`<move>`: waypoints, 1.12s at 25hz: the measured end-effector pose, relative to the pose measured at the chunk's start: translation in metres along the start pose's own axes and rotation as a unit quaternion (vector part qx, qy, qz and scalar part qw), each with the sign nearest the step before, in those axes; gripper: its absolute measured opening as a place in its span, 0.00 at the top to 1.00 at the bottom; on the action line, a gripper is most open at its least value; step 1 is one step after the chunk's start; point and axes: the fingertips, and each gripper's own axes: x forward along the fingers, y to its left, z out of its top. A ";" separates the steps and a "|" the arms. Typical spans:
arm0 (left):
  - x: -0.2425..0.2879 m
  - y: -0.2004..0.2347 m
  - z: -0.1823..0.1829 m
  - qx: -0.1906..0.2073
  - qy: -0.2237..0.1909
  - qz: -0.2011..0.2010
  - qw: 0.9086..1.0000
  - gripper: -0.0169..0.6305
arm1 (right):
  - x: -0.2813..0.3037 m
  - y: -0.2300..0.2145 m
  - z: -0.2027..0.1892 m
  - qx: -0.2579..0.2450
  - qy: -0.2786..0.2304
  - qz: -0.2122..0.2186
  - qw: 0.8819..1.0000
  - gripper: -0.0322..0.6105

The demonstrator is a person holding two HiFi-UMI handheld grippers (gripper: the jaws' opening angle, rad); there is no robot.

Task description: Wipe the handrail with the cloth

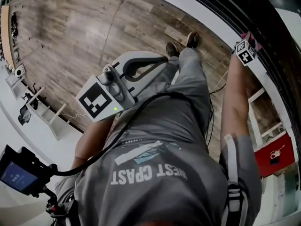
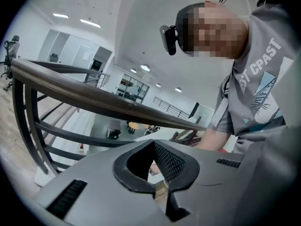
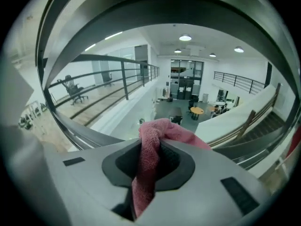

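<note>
One cloth (image 3: 149,166), pink, is pinched in the right tool (image 3: 153,147), whose jaws are closed on it. A bunch spills over the tips and a strip hangs down through the slot. From the head view, that right tool (image 1: 246,47) is stretched out at arm's length. It's right up at the dark handrail (image 1: 278,55), with bits of the pink cloth (image 1: 248,34) peeking round its marker cube. The right gripper view has the handrail (image 3: 141,18) arcing close overhead, but I can't tell whether cloth and rail are touching.

Over to the second tool. The left tool (image 1: 160,60) is pulled in near the person's waist, well apart from the rail. In its own view the left tool (image 2: 153,144) has its jaws brought together with nothing between them. Beyond it the one brown-topped handrail (image 2: 84,94) sweeps across, with dark bars running beneath.

Looking down there are two brown shoes (image 1: 181,44) on the wooden floor (image 1: 84,27). One small screen (image 1: 16,175) sits at lower left and one red panel (image 1: 273,154) is at the right, below the rail.
</note>
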 end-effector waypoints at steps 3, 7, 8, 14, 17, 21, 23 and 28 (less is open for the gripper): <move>0.027 0.021 0.006 0.017 0.011 -0.011 1.000 0.97 | 0.019 0.118 0.008 -0.027 -0.016 0.123 0.992 0.88; 0.055 0.078 -0.004 0.040 0.063 -0.028 0.997 0.97 | 0.059 0.251 -0.015 -0.109 0.053 0.269 0.956 0.88; 0.056 0.083 -0.002 0.019 0.065 -0.038 0.997 0.97 | 0.061 0.233 -0.017 -0.116 0.058 0.248 0.960 0.88; -0.009 0.089 0.030 0.038 -0.005 -0.049 0.998 0.97 | -0.008 0.141 0.016 -0.104 -0.033 0.125 0.986 0.88; -0.036 0.099 0.020 0.061 0.006 -0.050 0.997 0.97 | -0.001 0.099 -0.004 -0.016 -0.030 0.043 0.998 0.88; -0.070 0.149 0.024 0.058 0.019 -0.045 0.997 0.97 | 0.032 0.205 0.024 0.004 -0.044 0.091 0.995 0.88; -0.086 0.173 0.029 0.059 0.023 -0.046 0.997 0.97 | 0.045 0.291 0.043 -0.026 -0.046 0.142 0.988 0.88; -0.111 0.200 0.043 0.055 0.022 -0.050 0.997 0.97 | 0.053 0.373 0.065 -0.078 -0.034 0.175 0.981 0.88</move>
